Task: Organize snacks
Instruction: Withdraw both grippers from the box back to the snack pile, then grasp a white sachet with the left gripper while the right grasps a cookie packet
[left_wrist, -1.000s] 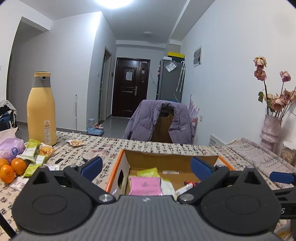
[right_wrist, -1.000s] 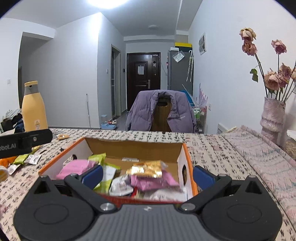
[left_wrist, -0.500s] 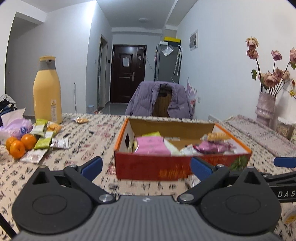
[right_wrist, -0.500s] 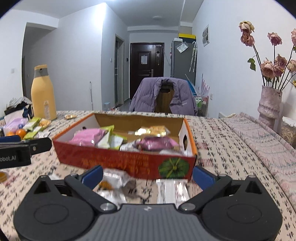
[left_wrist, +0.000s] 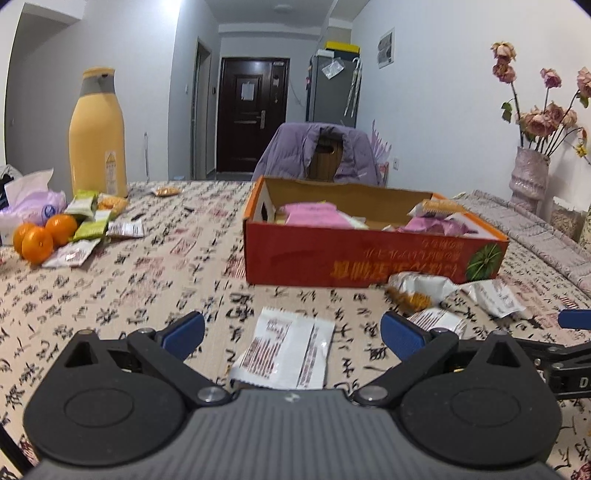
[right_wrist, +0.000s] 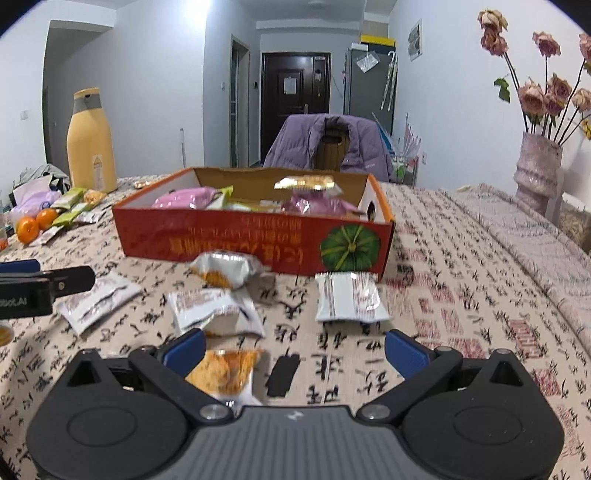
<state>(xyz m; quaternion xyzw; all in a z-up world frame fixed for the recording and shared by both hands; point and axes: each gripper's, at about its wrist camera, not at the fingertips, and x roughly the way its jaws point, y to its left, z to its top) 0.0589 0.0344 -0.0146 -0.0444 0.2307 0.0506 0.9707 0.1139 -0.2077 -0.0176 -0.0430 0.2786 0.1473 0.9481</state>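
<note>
Snacks are seen in two groups: several packets already lie inside the red cardboard box (right_wrist: 255, 236) in the middle of the tabletop (right_wrist: 461, 295), while loose ones are scattered on the cloth between the box's front wall and the near edge. A second earlier both views were held level with the box's open top; now they have been drawn back and lowered, so the loose packets have come into sight. This is judged to mean that a fresh pick is being set up. The left tool (left_wrist: 291, 332) is spread wide and empty, with a white packet (left_wrist: 286, 350) lying flat between its fingers. The right tool (right_wrist: 293, 349) is likewise spread and empty, an orange-fronted packet (right_wrist: 225, 373) resting just inside its left finger. More snacks and oranges (left_wrist: 44, 234) are left near the far left edge, beside a yellow bottle (left_wrist: 98, 133).
</note>
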